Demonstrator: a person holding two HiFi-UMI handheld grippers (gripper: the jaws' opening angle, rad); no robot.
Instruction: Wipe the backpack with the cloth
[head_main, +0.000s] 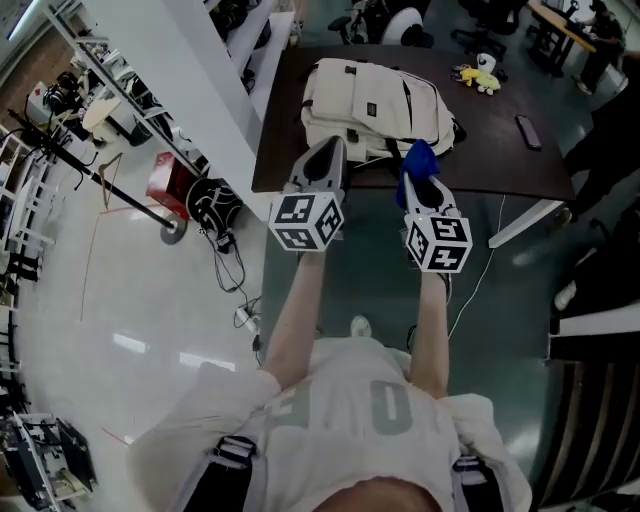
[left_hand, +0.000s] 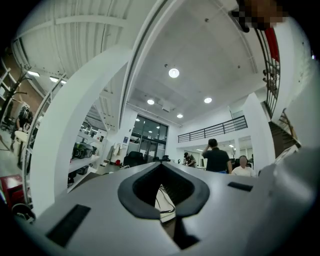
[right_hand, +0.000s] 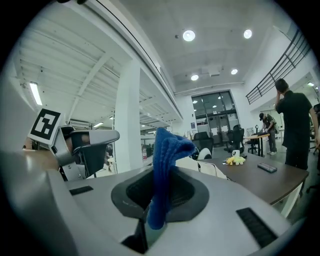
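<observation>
White-shirted shoulders (head_main: 370, 420) low in the head view, both forearms stretched forward.
Dark tabletop (head_main: 500, 160): carries every item listed.
Cream backpack (head_main: 375, 100): lies flat by the tabletop's near edge, just beyond both tools.
Left tongs (head_main: 330, 150): pressed together, nothing between, tip at the backpack's near side.
Right tongs (head_main: 415, 185): pinching the blue cloth (head_main: 421, 160), bunched upright above the tips, beside the backpack's near right corner.
Yellow plush toy (head_main: 481, 75), small dark slab (head_main: 528, 131): farther right, apart from the backpack.
</observation>
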